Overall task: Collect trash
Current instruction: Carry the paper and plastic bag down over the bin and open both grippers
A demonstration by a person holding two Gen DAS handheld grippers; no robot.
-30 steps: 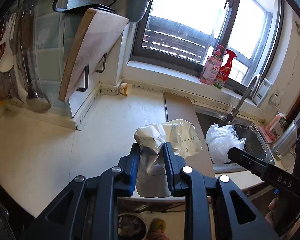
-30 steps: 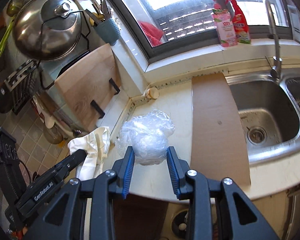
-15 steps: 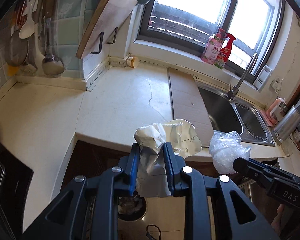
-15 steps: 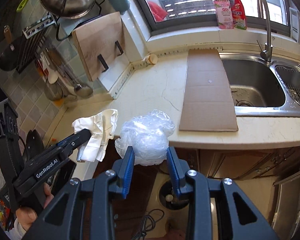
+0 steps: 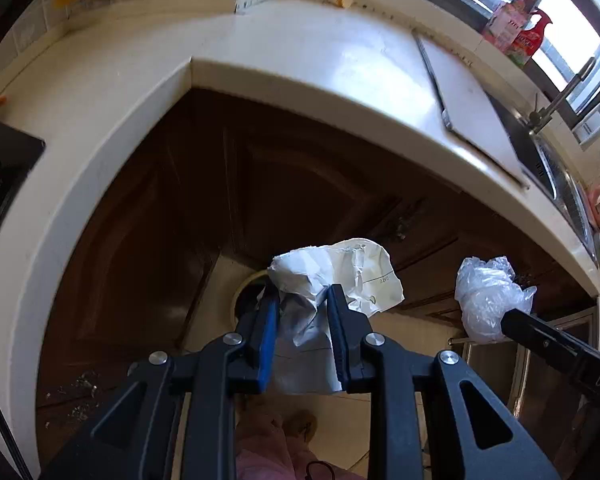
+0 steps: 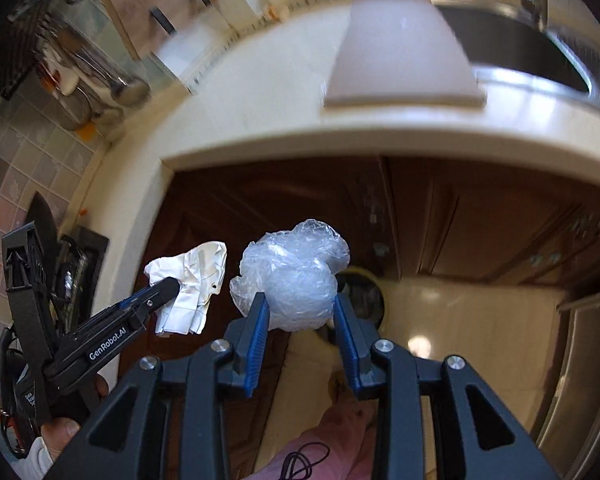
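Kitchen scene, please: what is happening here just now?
A person is collecting trash with a handheld gripper in each hand. The left gripper is shut on a crumpled white paper, and the right gripper is shut on a crumpled clear plastic bag. Both are held off the countertop, in front of the dark cabinet doors, above a round bin on the floor. Nothing has been dropped yet.

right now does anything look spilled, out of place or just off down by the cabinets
Yes: small crumbs or debris lie scattered on the dark surface at the lower left of the left wrist view, beside the cabinet base. Otherwise nothing stands out: the crumpled paper and the plastic wrap are held firmly, each in its own gripper, above the bin.
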